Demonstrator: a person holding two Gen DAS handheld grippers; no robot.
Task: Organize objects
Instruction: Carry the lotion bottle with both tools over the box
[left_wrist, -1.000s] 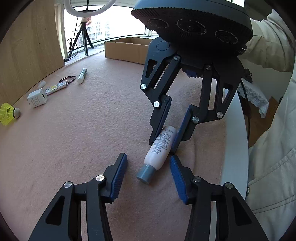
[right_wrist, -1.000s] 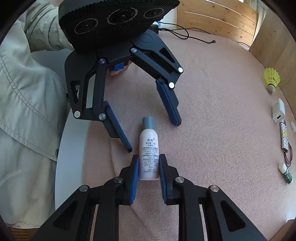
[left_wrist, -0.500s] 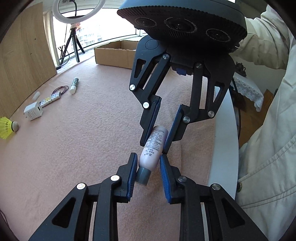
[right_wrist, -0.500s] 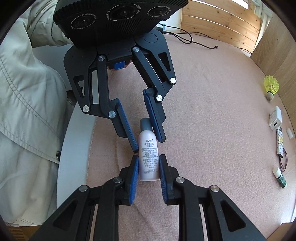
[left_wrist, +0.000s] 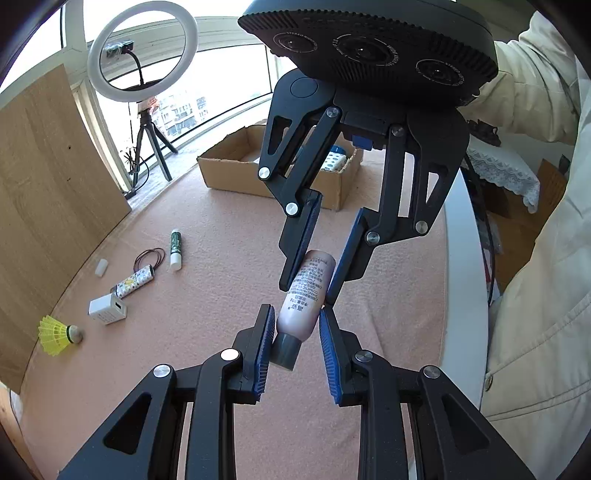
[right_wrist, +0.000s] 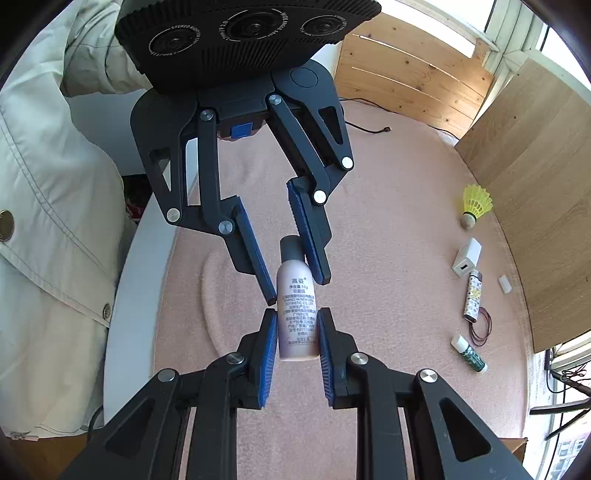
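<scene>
A small pinkish lotion bottle (left_wrist: 305, 295) with a grey cap (left_wrist: 285, 350) is held in the air above the pink tablecloth (left_wrist: 207, 266). My right gripper (right_wrist: 297, 328) is shut on the bottle's base end (right_wrist: 297, 325). My left gripper (left_wrist: 297, 332) is closed around the bottle's cap end, its blue pads (left_wrist: 264, 343) at the shoulder and cap. In the right wrist view the left gripper (right_wrist: 291, 258) sits at the grey cap (right_wrist: 291, 248). In the left wrist view the right gripper (left_wrist: 317, 254) clamps the bottle's base.
A cardboard box (left_wrist: 236, 173) with items inside stands at the table's far side. A glue stick (left_wrist: 176, 248), patterned lighter (left_wrist: 135, 281), hair ties (left_wrist: 150, 255), white charger (left_wrist: 106, 310), white eraser (left_wrist: 101, 266) and yellow shuttlecock (left_wrist: 55, 334) lie to the left. Wooden panels border the table.
The bottle went from lying on the cloth in the right gripper to lifted in the air. The left gripper closed from wide open onto its cap end.
</scene>
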